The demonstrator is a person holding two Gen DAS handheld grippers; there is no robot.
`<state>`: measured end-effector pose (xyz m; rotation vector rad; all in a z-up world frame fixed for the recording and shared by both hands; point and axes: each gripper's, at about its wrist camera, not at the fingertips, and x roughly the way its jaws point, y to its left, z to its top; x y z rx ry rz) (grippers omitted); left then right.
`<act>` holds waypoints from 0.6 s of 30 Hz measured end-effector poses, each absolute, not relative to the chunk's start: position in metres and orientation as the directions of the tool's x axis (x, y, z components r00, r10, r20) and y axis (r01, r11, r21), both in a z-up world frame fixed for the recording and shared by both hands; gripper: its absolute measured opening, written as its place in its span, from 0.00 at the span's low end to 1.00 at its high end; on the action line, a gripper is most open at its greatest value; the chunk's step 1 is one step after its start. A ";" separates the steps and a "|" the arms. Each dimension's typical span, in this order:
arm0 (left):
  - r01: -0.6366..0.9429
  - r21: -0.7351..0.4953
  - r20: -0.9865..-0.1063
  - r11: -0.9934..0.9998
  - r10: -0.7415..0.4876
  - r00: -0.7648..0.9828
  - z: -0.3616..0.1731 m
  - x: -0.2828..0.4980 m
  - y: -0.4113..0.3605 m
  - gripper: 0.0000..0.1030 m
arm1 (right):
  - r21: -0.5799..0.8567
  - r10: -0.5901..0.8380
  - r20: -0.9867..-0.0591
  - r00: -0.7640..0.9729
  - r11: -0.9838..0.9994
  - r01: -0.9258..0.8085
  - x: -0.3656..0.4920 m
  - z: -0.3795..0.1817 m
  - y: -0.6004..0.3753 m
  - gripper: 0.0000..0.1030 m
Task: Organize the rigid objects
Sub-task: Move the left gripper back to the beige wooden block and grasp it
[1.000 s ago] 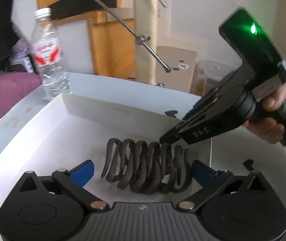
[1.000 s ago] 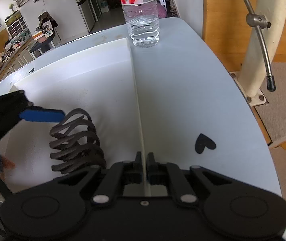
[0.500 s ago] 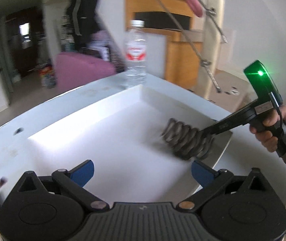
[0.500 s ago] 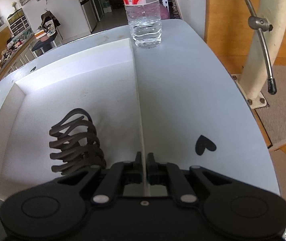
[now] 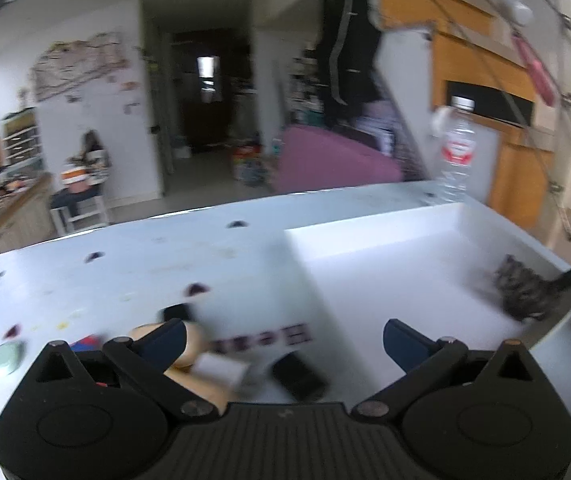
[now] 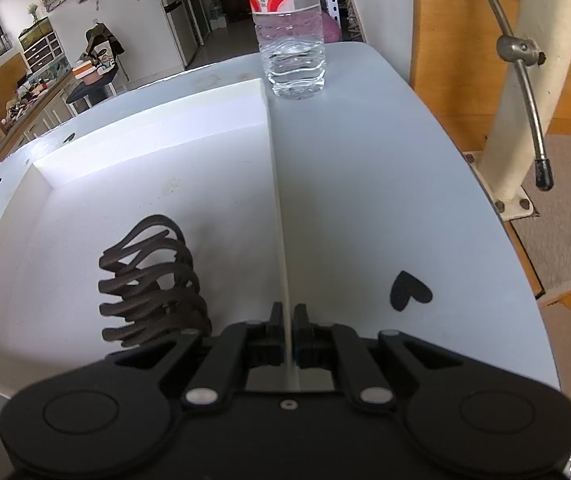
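A dark wavy rack (image 6: pixel 153 280) lies inside the white tray (image 6: pixel 157 128) near its right wall; it shows blurred at the right in the left wrist view (image 5: pixel 521 292). My right gripper (image 6: pixel 288 320) is shut on the tray's right wall (image 6: pixel 279 200). My left gripper (image 5: pixel 281 340) is open and empty, pointing at loose objects on the table left of the tray (image 5: pixel 365 240): a tan wooden piece (image 5: pixel 193 340), a black block (image 5: pixel 299 376), a white piece (image 5: pixel 221 368) and a pale green disc (image 5: pixel 5 356).
A water bottle (image 6: pixel 289 28) stands on the table beyond the tray's far right corner. Dark heart stickers (image 6: pixel 407 290) dot the table (image 6: pixel 365 160). A metal hook and a cream post (image 6: pixel 525 80) stand to the right, past the table edge.
My left gripper has swung left, away from the rack and tray, and now faces the loose objects on the table. My right gripper has stayed shut on the tray wall.
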<state>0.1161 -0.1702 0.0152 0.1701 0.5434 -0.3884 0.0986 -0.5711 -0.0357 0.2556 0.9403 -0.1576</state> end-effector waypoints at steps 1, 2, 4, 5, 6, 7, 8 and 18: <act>0.384 0.057 -0.530 0.922 -0.298 0.794 0.014 0.115 -0.163 1.00 | 0.148 -0.022 -0.813 0.582 0.959 0.243 0.099 -0.036 -0.571 0.04; 0.371 0.058 -0.528 0.927 -0.287 0.799 0.012 0.115 -0.158 1.00 | 0.148 -0.022 -0.813 0.582 0.959 0.242 0.098 -0.036 -0.571 0.04; 0.352 0.061 -0.526 0.934 -0.269 0.807 0.008 0.115 -0.147 1.00 | 0.149 -0.021 -0.812 0.584 0.959 0.241 0.098 -0.036 -0.571 0.04; 0.349 0.062 -0.527 0.935 -0.266 0.807 0.005 0.115 -0.140 1.00 | 0.150 -0.020 -0.811 0.584 0.959 0.241 0.098 -0.036 -0.571 0.04; 0.353 0.062 -0.530 0.934 -0.269 0.805 0.002 0.115 -0.136 1.00 | 0.151 -0.019 -0.811 0.584 0.958 0.242 0.098 -0.036 -0.571 0.04; 0.357 0.065 -0.531 0.932 -0.271 0.803 -0.001 0.116 -0.133 1.00 | 0.151 -0.020 -0.811 0.585 0.958 0.242 0.098 -0.036 -0.571 0.04; 0.360 0.070 -0.530 0.930 -0.271 0.803 -0.004 0.117 -0.129 1.00 | 0.151 -0.020 -0.811 0.585 0.958 0.242 0.098 -0.036 -0.571 0.04; 0.524 0.076 -0.569 0.848 -0.394 0.721 -0.050 0.157 -0.097 1.00 | 0.151 -0.017 -0.811 0.585 0.960 0.237 0.097 -0.036 -0.570 0.04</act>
